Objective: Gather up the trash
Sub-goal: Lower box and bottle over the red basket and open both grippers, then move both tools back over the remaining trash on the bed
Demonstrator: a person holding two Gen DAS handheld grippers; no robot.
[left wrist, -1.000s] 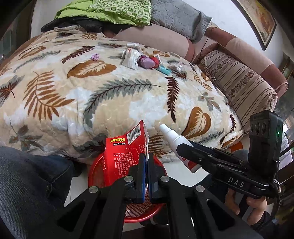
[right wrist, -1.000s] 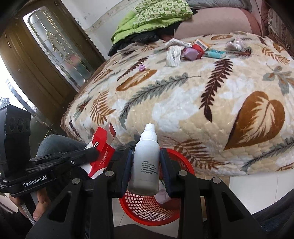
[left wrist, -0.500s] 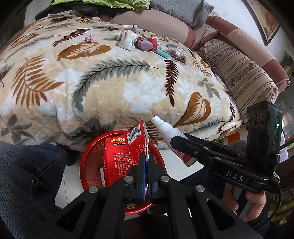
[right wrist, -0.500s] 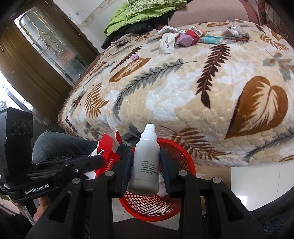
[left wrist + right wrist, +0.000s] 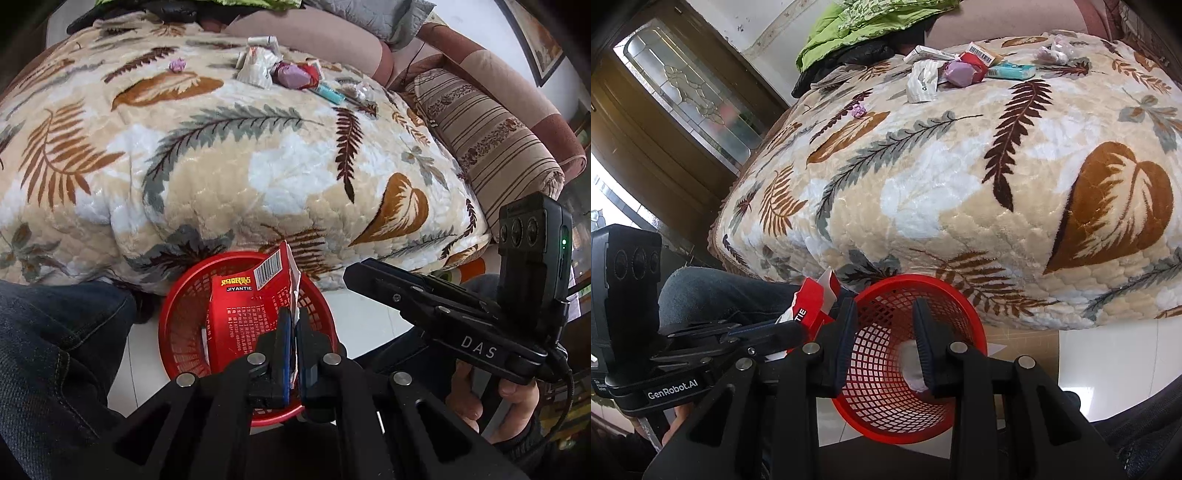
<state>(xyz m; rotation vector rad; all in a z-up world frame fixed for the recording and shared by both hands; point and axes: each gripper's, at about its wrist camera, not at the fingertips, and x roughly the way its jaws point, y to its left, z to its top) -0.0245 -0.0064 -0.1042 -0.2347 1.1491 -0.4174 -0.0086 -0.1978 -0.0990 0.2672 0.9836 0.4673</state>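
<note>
My left gripper [image 5: 291,325] is shut on a flattened red carton [image 5: 247,306] and holds it over the red mesh basket [image 5: 177,325] on the floor. The carton also shows in the right wrist view [image 5: 812,306]. My right gripper [image 5: 884,332] is open and empty above the basket [image 5: 964,314]; a blurred white object [image 5: 910,363] lies inside the basket. More trash lies far back on the leaf-patterned blanket [image 5: 221,147]: a white wrapper [image 5: 921,83], a purple wad [image 5: 956,72], a teal packet [image 5: 1012,72] and small boxes.
A small purple scrap [image 5: 177,65] lies on the blanket at left. A striped cushion [image 5: 491,140] and sofa arm stand on the right. My jeans-clad leg [image 5: 44,350] is left of the basket. A wooden glass door [image 5: 683,99] is at far left.
My right gripper has opened and the white bottle it held is gone from its fingers, dropped into the basket. Both grippers have lowered toward the basket; the left still holds the carton.
</note>
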